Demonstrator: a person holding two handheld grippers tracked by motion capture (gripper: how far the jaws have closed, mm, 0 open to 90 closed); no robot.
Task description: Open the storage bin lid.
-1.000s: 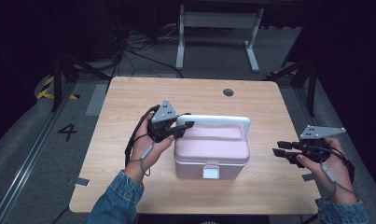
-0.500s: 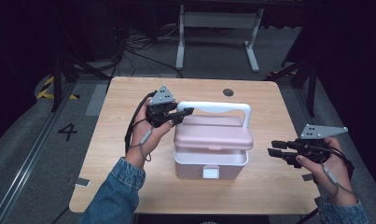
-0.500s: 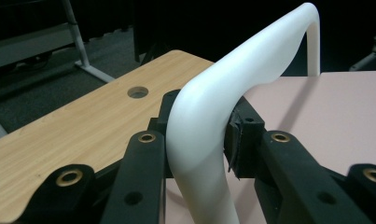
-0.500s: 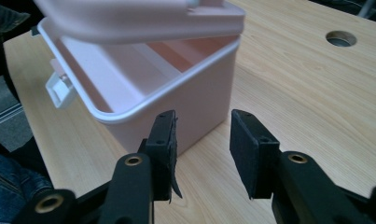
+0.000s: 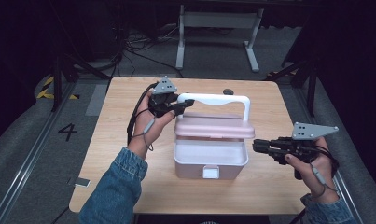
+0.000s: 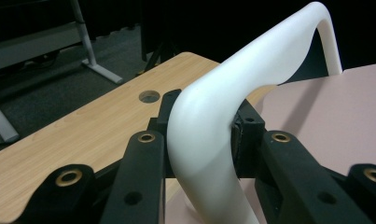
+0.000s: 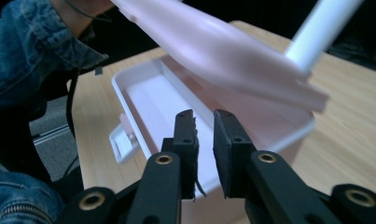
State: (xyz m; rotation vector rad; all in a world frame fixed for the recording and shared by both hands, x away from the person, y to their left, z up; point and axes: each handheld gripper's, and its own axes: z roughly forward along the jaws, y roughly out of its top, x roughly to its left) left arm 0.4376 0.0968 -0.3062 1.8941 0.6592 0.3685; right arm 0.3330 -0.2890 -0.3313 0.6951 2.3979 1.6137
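A pink box with a white handle stands in the middle of the wooden table. My left gripper is shut on the handle's left corner and holds the pink lid tilted up off the base. The inside of the base is bare white under the raised lid. My right gripper hovers level at the box's right side, short of its wall. Its jaws have just been closing and stand a narrow slit apart with nothing between them. A white latch hangs on the front wall.
A round hole lies in the tabletop behind the box. A white metal stand is on the floor beyond the table's far edge. A small tag sits at the front left corner. The person's denim sleeve crosses the front left.
The left gripper has lifted the handle up and back, so the lid has swung open from the base. The right gripper has drifted left toward the box and its jaws have narrowed.
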